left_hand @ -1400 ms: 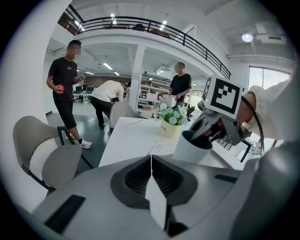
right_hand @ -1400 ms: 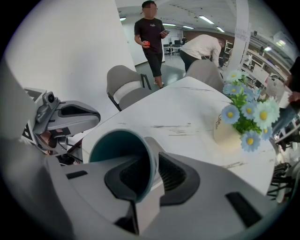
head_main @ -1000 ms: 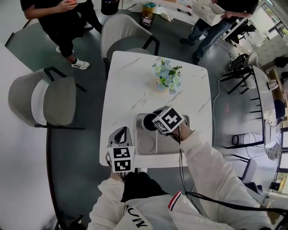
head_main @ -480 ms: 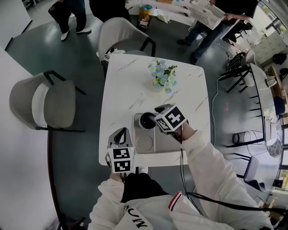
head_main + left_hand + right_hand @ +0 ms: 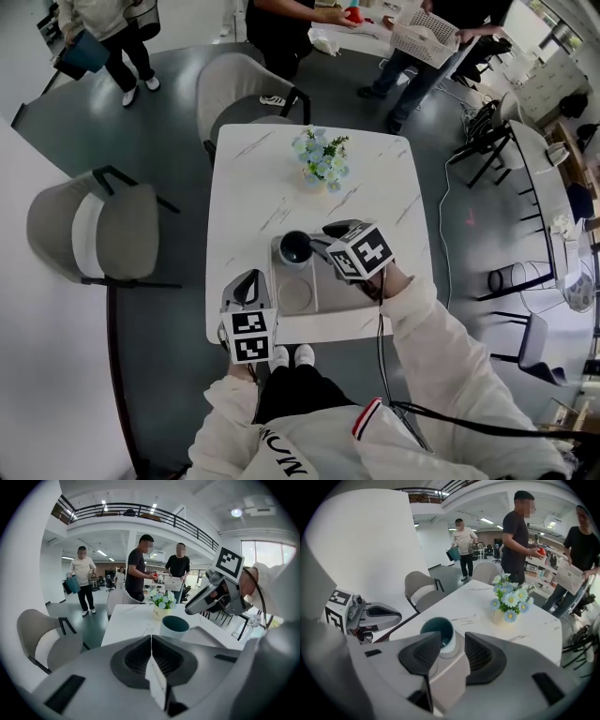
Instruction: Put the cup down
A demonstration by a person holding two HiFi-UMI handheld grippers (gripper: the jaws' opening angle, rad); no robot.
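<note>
A white cup with a dark teal inside stands upright in the far left recess of the grey tray. My right gripper is just to its right, open, with its jaws apart from the cup. In the right gripper view the cup stands just beyond the spread fingertips of the right gripper, and nothing is between the pads. My left gripper hovers at the table's near left edge, shut and empty. In the left gripper view its jaws meet, with the cup ahead.
The tray lies on a white marble table, with an empty round recess near the cup. A small vase of flowers stands at the table's far side. Grey chairs stand left and behind. Several people stand further off.
The right gripper's jaws have spread and drawn back a little to the right, leaving the cup standing on the tray. The left gripper has stayed where it was.
</note>
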